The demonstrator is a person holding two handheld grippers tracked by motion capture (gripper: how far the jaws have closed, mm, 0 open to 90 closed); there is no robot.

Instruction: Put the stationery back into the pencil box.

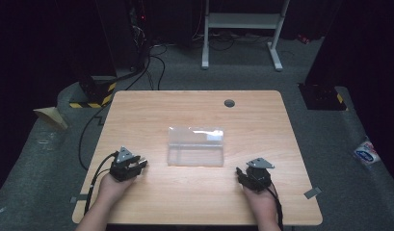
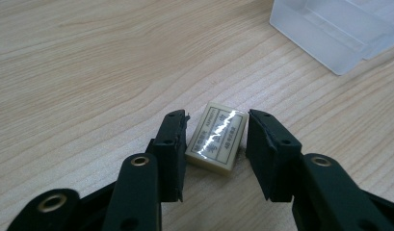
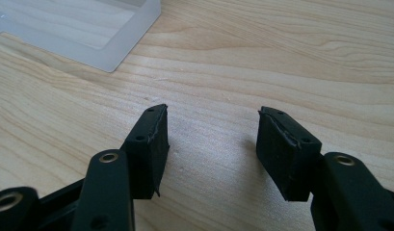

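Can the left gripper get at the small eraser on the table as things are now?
Probably yes. The eraser already lies on the table between the jaws of the left gripper, nothing covers it, and the clear plastic box stands apart, farther off.

**Around the Worktop**

The light wooden worktop [image 1: 194,202] has a round grommet hole [image 1: 229,103] near its far edge. It stands on grey carpet [image 1: 185,67]. Beyond the far edge stands a white metal frame [image 1: 242,21]. Black cables [image 1: 156,62] trail across the floor at the far left, near a base with yellow-and-black hazard stripes [image 1: 96,94]. A crumpled white and blue packet [image 1: 367,153] lies on the floor to the right.
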